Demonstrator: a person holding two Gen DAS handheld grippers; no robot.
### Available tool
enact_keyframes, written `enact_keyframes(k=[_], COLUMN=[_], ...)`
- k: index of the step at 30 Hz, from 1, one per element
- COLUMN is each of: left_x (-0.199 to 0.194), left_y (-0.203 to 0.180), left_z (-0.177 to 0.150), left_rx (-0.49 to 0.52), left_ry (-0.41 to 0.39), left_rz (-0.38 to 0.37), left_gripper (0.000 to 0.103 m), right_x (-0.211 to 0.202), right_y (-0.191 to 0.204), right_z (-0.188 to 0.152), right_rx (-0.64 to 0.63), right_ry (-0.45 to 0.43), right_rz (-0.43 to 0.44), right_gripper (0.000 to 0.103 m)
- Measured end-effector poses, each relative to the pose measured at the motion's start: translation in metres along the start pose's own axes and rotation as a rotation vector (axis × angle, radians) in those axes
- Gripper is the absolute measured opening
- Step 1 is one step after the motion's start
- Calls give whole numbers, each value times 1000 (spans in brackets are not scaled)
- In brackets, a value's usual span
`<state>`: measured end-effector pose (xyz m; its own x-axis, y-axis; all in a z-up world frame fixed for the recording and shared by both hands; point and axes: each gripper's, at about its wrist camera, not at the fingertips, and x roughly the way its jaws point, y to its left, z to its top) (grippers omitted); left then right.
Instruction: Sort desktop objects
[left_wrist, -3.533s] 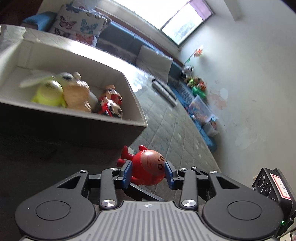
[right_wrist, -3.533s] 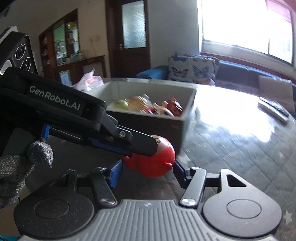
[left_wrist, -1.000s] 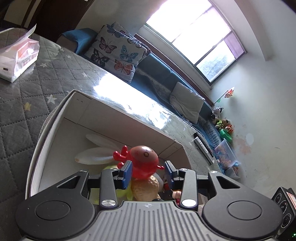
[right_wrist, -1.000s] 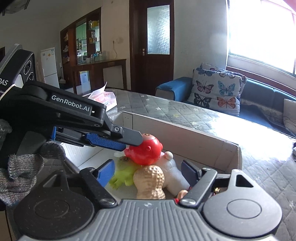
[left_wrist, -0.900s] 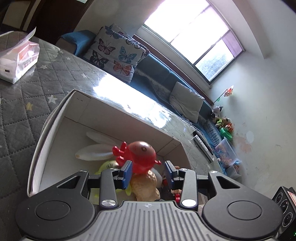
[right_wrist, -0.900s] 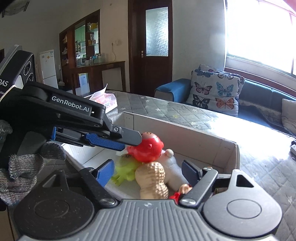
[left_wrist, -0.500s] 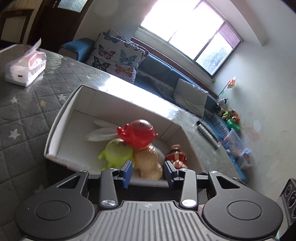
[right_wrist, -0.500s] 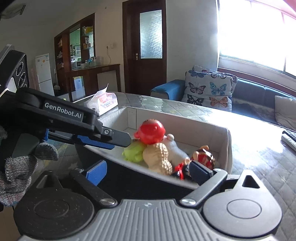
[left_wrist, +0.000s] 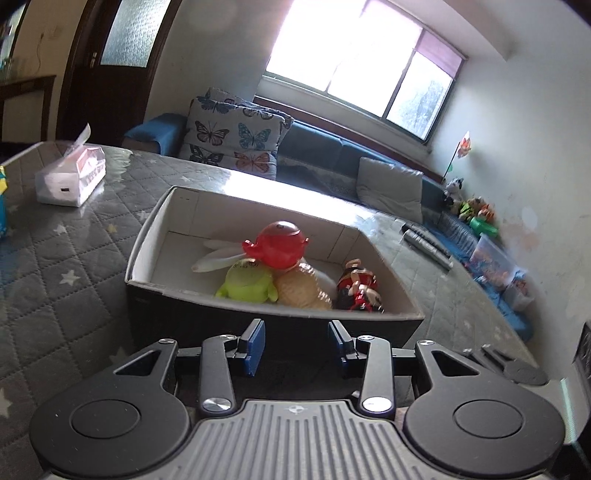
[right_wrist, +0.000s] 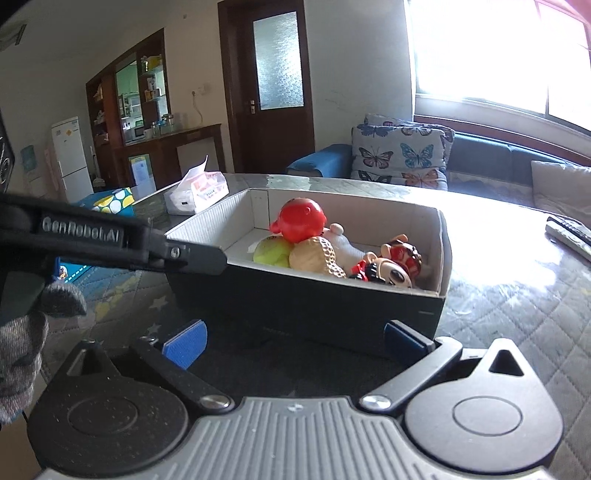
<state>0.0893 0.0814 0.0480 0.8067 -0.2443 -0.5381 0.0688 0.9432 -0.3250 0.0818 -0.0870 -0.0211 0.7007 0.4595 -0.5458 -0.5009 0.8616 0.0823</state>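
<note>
A dark box with a white inside (left_wrist: 147, 236) (right_wrist: 439, 243) stands on the grey quilted table. In it a red round toy (left_wrist: 279, 245) (right_wrist: 299, 219) lies on top of a green toy (left_wrist: 245, 282) (right_wrist: 271, 251) and a peanut-shaped toy (left_wrist: 301, 286) (right_wrist: 317, 256). A red-and-black figure (left_wrist: 358, 286) (right_wrist: 391, 262) lies at the box's right end. My left gripper (left_wrist: 297, 345) is open and empty, in front of the box's near wall. My right gripper (right_wrist: 291, 341) is open wide and empty, also in front of the box.
A tissue pack (left_wrist: 70, 179) (right_wrist: 197, 192) lies on the table to the far left. A blue dotted box (right_wrist: 110, 201) stands beyond the left gripper's arm (right_wrist: 110, 240). Remote controls (left_wrist: 424, 245) (right_wrist: 570, 232) lie at the table's right. A sofa with cushions runs behind.
My left gripper has let go of the red toy over the box and drawn back; the toy now rests on the other toys. Both grippers have pulled away from the box.
</note>
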Motion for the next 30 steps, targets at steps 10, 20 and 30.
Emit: enact_keyframes(k=[10, 20, 30], left_x=[-2, -3, -4], left_y=[-2, -9, -13], left_z=[-25, -41, -52], left_rx=[64, 105, 137], left_ry=[19, 21, 21], left_rz=[177, 262, 310], left_gripper=[42, 41, 40], right_x=[-4, -8, -15], right_y=[9, 10, 12], right_z=[-20, -34, -38], right_rx=[-5, 29, 44], right_ry=[31, 44, 40], right_rz=[-61, -99, -115], right_gripper=[103, 103, 103])
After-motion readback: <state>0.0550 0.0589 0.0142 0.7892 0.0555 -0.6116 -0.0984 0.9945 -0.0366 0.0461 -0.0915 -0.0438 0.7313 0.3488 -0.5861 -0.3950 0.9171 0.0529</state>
